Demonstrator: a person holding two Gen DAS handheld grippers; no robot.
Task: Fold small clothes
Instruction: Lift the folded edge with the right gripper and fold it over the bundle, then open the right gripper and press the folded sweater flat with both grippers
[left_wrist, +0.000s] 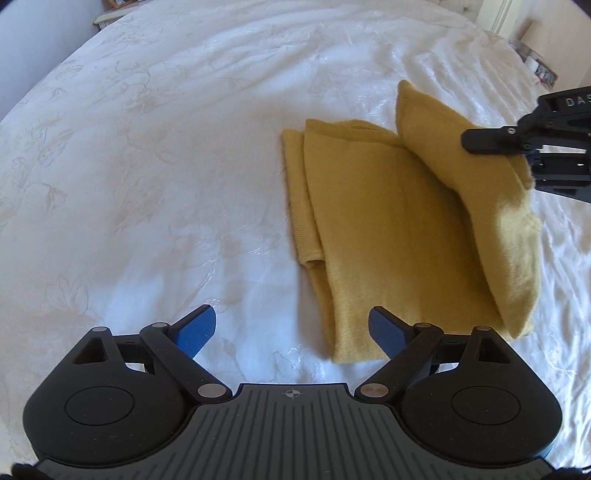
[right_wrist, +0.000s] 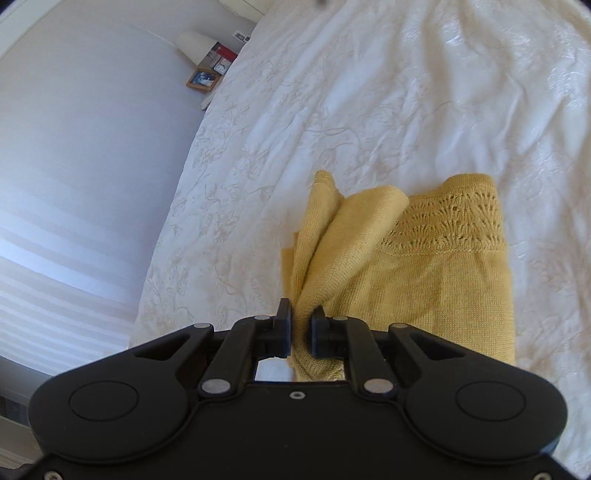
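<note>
A yellow knit garment (left_wrist: 388, 229) lies partly folded on the white bedspread (left_wrist: 166, 166). My right gripper (right_wrist: 301, 325) is shut on a fold of the garment (right_wrist: 424, 288) and holds that flap lifted above the rest; it shows at the right edge of the left wrist view (left_wrist: 517, 147). The garment's lace-patterned band (right_wrist: 458, 221) faces up at its far end. My left gripper (left_wrist: 291, 328) is open and empty, low over the bedspread just left of the garment's near end. Its blue pads (left_wrist: 195, 332) are wide apart.
The bed's left edge runs beside a pale wall (right_wrist: 92, 166). A bedside table with a lamp (right_wrist: 195, 46), a small framed picture (right_wrist: 203, 79) and other small items stands at the far corner. The bedspread (right_wrist: 406, 92) is wrinkled.
</note>
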